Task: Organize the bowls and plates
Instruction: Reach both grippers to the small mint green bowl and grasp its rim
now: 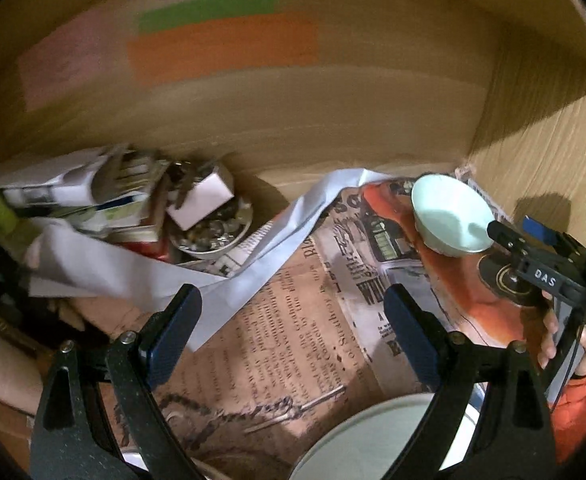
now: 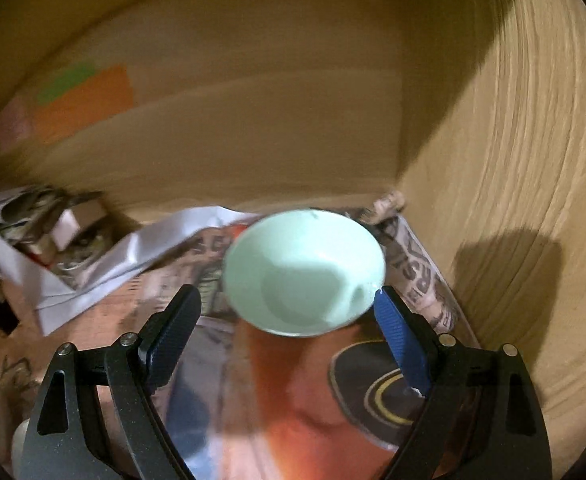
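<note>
The right tongs (image 2: 287, 306) are spread wide, nothing gripped between the blue pads (image 2: 403, 340). Just ahead of them a mint-green bowl (image 2: 303, 272) is seen tilted, its near rim lying between the two fingertips; whether the right pad touches that rim cannot be told through the blur. The bowl sits on printed newspaper (image 2: 293, 392) lining a wooden shelf, close to the right side wall (image 2: 513, 200).

The left tongs (image 1: 293, 308) are likewise held wide and empty over the newspaper (image 1: 293, 344). Below them, at the frame's lower edge, the rim of a white plate (image 1: 373, 436) is shown, partly behind the right finger. Further out to the right, the mint-green bowl (image 1: 451, 218) and the right tongs (image 1: 533, 256) are visible near the shelf corner. To the left, a small dish of dark bits (image 1: 213, 232) is surrounded by boxes and crumpled white paper (image 1: 253, 256). On the back wall, green and orange patches (image 1: 221, 40) are visible.
</note>
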